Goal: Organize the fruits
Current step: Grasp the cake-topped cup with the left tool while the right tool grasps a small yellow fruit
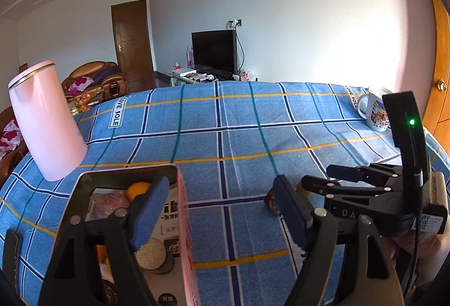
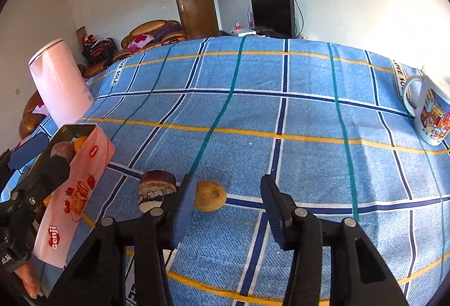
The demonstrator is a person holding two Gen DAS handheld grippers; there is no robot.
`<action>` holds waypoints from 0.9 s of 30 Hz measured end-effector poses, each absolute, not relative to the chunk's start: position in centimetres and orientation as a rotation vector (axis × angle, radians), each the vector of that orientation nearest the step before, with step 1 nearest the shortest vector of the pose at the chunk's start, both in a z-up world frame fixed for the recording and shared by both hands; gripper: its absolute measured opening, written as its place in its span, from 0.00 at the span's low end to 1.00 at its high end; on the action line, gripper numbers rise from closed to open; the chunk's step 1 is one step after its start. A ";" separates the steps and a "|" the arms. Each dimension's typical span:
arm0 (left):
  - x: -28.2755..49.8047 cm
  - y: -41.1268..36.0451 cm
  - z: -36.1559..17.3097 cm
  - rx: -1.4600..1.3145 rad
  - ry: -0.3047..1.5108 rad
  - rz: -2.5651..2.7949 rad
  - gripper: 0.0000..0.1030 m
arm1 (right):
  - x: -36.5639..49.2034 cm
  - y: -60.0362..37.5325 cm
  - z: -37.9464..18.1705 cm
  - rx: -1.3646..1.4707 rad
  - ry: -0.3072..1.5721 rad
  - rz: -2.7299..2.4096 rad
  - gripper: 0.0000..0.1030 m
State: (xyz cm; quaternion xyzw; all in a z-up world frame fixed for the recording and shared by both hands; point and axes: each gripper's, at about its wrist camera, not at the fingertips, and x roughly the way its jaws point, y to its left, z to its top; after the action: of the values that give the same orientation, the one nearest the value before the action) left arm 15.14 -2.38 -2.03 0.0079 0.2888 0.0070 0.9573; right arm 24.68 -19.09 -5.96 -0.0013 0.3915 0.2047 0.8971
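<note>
A pink Genji box (image 2: pixel 76 193) lies open on the left of the blue checked cloth. Inside it are an orange (image 1: pixel 137 190), a purplish fruit (image 1: pixel 109 203) and round biscuits (image 1: pixel 150 254). My left gripper (image 1: pixel 222 210) is open and holds nothing; its left finger hangs over the box and its right finger over the cloth. My right gripper (image 2: pixel 229 210) is open and holds nothing. A small yellow-brown fruit (image 2: pixel 209 195) lies on the cloth just ahead of its left finger. A round chocolate cake (image 2: pixel 156 190) sits between that fruit and the box.
A tall pink kettle (image 2: pixel 59 83) stands behind the box at the cloth's left edge. A printed white mug (image 2: pixel 430 114) stands at the far right. Bare cloth (image 2: pixel 281 109) stretches between them. A sofa, a door and a TV are beyond the table.
</note>
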 end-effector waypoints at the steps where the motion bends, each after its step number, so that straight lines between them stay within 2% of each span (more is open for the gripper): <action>1: 15.2 -2.4 -2.0 0.015 0.587 0.015 0.77 | 24.7 -18.9 -6.1 0.009 0.824 0.451 0.48; 6: 15.3 -2.6 -2.2 0.015 0.595 0.017 0.77 | 25.2 -17.9 -7.1 0.018 0.898 0.518 0.48; 7: 15.4 -2.7 -2.2 0.019 0.596 0.015 0.77 | 25.1 -17.8 -7.1 0.008 0.894 0.511 0.44; 8: 15.5 -2.8 -2.3 0.023 0.599 0.014 0.77 | 25.1 -17.7 -7.2 -0.001 0.897 0.512 0.35; 10: 15.7 -3.1 -2.5 0.028 0.607 0.010 0.77 | 24.9 -17.7 -7.2 -0.014 0.897 0.514 0.29; 27: 20.2 -8.3 -6.0 0.089 0.785 -0.043 0.76 | 22.0 -22.8 -3.9 0.027 0.659 0.375 0.30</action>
State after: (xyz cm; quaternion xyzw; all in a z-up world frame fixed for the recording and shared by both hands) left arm 20.19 -8.30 -6.01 0.0435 0.3823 -0.0209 0.9228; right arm 22.02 -22.79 -3.95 0.0131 0.3218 0.1831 0.9288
